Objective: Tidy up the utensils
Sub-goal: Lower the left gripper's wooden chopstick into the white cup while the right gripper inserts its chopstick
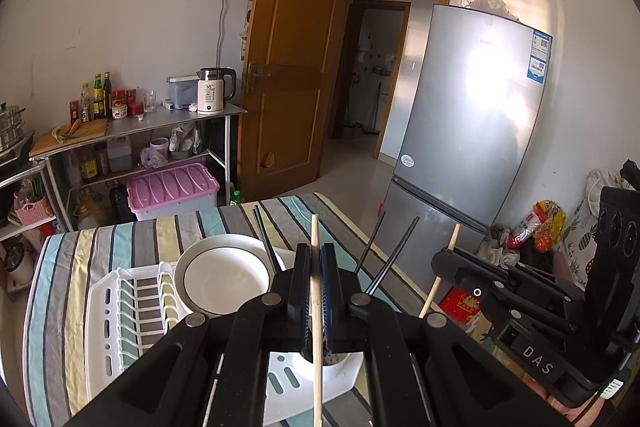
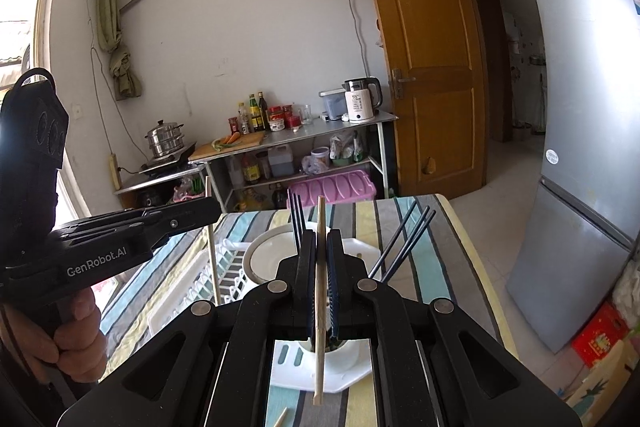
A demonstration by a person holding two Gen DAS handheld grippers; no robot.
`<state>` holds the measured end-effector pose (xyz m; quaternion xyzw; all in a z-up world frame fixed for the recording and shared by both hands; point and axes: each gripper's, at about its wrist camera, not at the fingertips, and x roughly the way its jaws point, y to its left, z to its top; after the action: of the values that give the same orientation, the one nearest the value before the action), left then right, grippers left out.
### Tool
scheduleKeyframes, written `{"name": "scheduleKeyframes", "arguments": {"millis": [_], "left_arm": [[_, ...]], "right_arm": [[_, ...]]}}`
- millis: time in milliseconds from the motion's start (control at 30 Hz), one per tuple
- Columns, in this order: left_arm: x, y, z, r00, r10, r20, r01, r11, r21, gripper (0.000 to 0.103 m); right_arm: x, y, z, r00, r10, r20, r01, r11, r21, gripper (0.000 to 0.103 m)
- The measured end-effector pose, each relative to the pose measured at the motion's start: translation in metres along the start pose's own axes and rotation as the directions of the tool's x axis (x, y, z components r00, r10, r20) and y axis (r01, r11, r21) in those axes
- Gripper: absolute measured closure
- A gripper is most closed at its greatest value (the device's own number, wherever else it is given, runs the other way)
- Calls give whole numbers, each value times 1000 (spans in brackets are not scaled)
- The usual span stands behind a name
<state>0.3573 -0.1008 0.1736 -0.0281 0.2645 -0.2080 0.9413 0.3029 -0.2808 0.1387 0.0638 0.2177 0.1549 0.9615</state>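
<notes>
In the left wrist view my left gripper [image 1: 316, 249] is shut on a pale wooden chopstick [image 1: 315, 355], held upright above the white utensil cup [image 1: 336, 367] of the dish rack [image 1: 116, 307]. My right gripper [image 2: 320, 235] is shut on a second wooden chopstick [image 2: 319, 367] over the same cup [image 2: 352, 351]. Each gripper shows in the other's view: the right gripper [image 1: 442, 259] at the right, the left gripper [image 2: 214, 205] at the left. Black chopsticks [image 1: 386, 251] [image 2: 404, 243] lean out of the cup. A white bowl [image 1: 224, 279] sits in the rack.
The rack stands on a striped tablecloth [image 1: 60, 287]. Another wooden chopstick [image 2: 280, 418] lies on the cloth near the front edge. A grey fridge [image 1: 472, 131] stands to the right, a steel shelf with a kettle [image 1: 212, 91] and bottles at the back. A hand [image 2: 76, 339] holds the left gripper.
</notes>
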Motion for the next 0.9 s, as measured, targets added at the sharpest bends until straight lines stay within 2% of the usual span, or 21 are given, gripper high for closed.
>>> {"name": "scheduleKeyframes", "arguments": {"millis": [467, 667, 900], "left_arm": [[55, 14, 32, 999, -6, 37, 6, 1000, -19, 98], [79, 17, 27, 999, -22, 45, 23, 1000, -13, 98], [100, 20, 5, 1000, -21, 5, 21, 1000, -12, 98]], "right_arm": [[38, -14, 20, 1000, -6, 29, 5, 1000, 9, 98], [54, -19, 12, 1000, -22, 11, 22, 1000, 0, 98], [67, -22, -4, 999, -26, -35, 26, 1000, -4, 98]]}}
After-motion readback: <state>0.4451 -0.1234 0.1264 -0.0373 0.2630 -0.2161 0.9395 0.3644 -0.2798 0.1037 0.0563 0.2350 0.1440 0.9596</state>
